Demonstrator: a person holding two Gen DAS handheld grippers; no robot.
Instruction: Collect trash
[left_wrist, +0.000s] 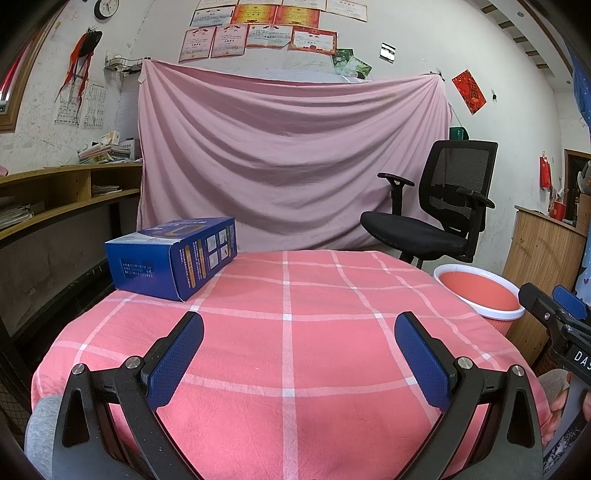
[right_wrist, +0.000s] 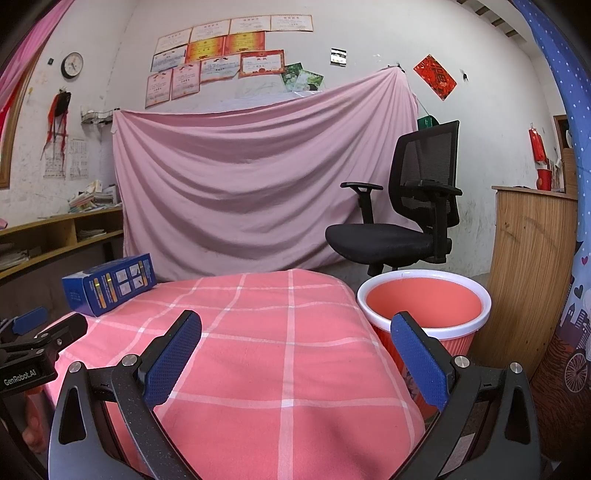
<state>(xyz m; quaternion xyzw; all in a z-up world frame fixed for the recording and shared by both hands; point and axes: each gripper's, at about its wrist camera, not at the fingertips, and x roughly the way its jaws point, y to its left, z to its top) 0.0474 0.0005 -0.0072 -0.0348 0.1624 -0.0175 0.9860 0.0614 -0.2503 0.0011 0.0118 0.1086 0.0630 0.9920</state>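
The blue rectangular cardboard box (left_wrist: 173, 256) lies at the far left corner of the desk with pink checked cloth (left_wrist: 295, 332), the coral plastic bin with white rim (right_wrist: 424, 306) stands beside its right edge, and the left gripper (left_wrist: 299, 354) and right gripper (right_wrist: 295, 354) both hover with jaws wide and hold nothing.

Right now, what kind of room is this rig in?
Likely a lived-in home study or bedroom: certificates taped to the wall, an office chair, and a shelf desk stacked with papers.
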